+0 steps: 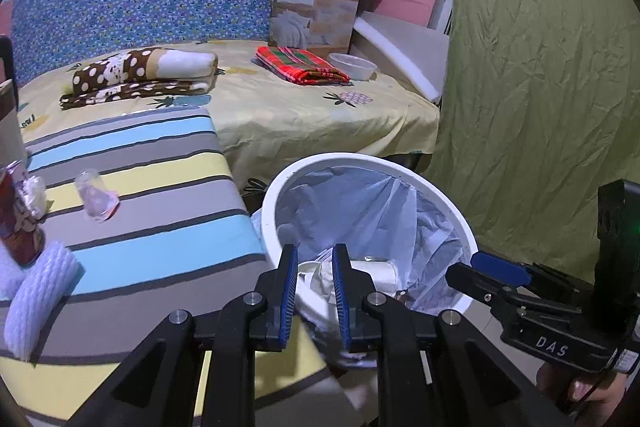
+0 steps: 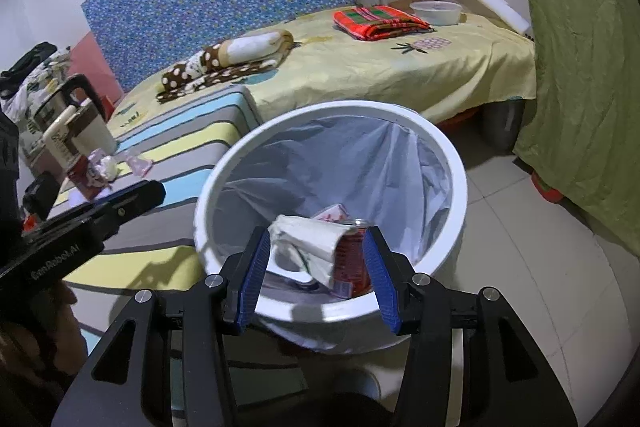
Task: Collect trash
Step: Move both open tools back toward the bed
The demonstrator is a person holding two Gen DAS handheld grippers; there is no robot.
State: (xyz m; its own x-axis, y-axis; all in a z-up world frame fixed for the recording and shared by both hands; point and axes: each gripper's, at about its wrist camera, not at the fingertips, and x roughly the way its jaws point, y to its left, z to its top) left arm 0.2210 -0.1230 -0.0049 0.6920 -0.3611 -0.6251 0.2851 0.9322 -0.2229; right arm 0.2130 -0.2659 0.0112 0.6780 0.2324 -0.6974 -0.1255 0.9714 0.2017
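Bin on floor, R of striped cushion, bed behind, can in bin.

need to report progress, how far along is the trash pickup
Done: the white bin already holds a red can and crumpled paper. In hand: nothing. The left gripper and right gripper both stand open over the bin, pads pressing on nothing. Left: a crumpled clear wrapper, a red package and white foam netting remain on the striped surface.
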